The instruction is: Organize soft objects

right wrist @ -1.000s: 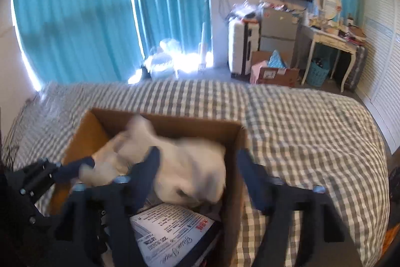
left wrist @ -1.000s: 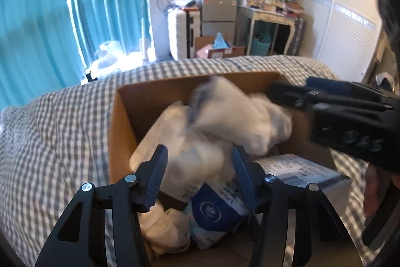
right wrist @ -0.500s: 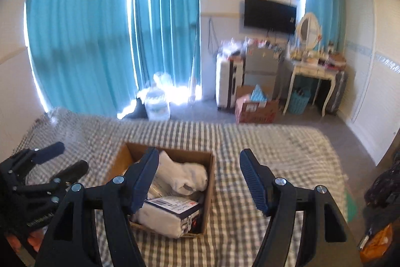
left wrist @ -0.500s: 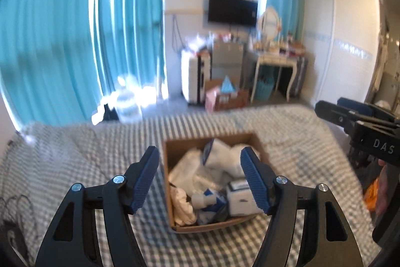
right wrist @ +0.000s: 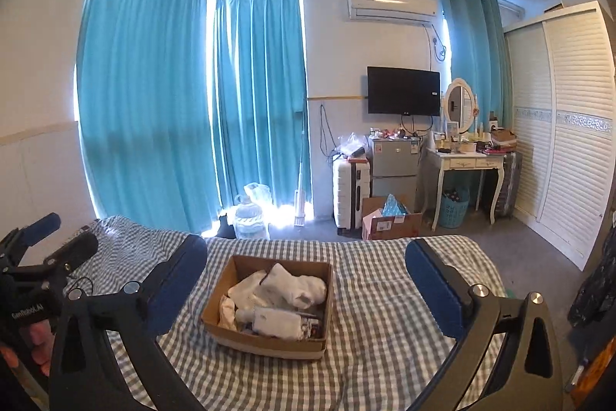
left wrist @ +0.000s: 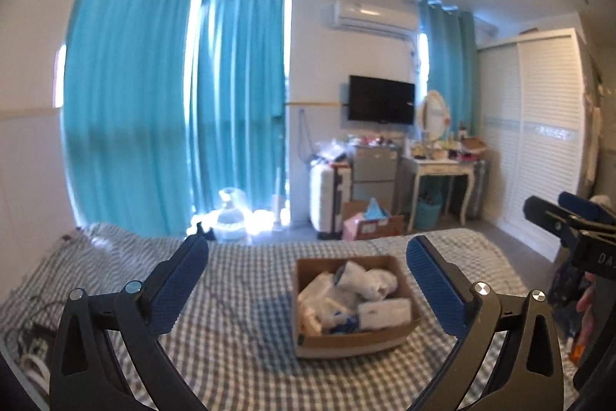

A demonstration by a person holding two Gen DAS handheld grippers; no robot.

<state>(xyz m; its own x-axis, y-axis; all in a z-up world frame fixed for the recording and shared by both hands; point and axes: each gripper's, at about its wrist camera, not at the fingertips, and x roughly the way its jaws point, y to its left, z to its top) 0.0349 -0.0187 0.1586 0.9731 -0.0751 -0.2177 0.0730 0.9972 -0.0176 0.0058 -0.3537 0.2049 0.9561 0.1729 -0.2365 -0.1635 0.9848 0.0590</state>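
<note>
A brown cardboard box (left wrist: 346,338) (right wrist: 265,342) sits on the grey checked bed (left wrist: 246,295) (right wrist: 389,299). Inside lie crumpled white soft cloths (left wrist: 371,280) (right wrist: 300,287) and a white packet (left wrist: 384,311) (right wrist: 278,324). My left gripper (left wrist: 306,249) hangs well back from the box and above it, its jaws opening wide with nothing between them. My right gripper (right wrist: 306,249) is equally far back, its jaws opening too and holding nothing. Each gripper shows at the edge of the other's view, the right gripper (left wrist: 554,205) at the right and the left gripper (right wrist: 67,232) at the left.
Cables (left wrist: 27,334) lie at the bed's left edge. Beyond the bed stand a water jug (right wrist: 250,218), a white suitcase (right wrist: 348,191), a small fridge (right wrist: 392,160), a floor box (right wrist: 389,222), a dressing table (right wrist: 469,164) and a white wardrobe (right wrist: 569,141).
Both grippers have drawn back and risen from close over the box. Their jaws have spread wider. The white cloth that was at the jaws now rests in the box.
</note>
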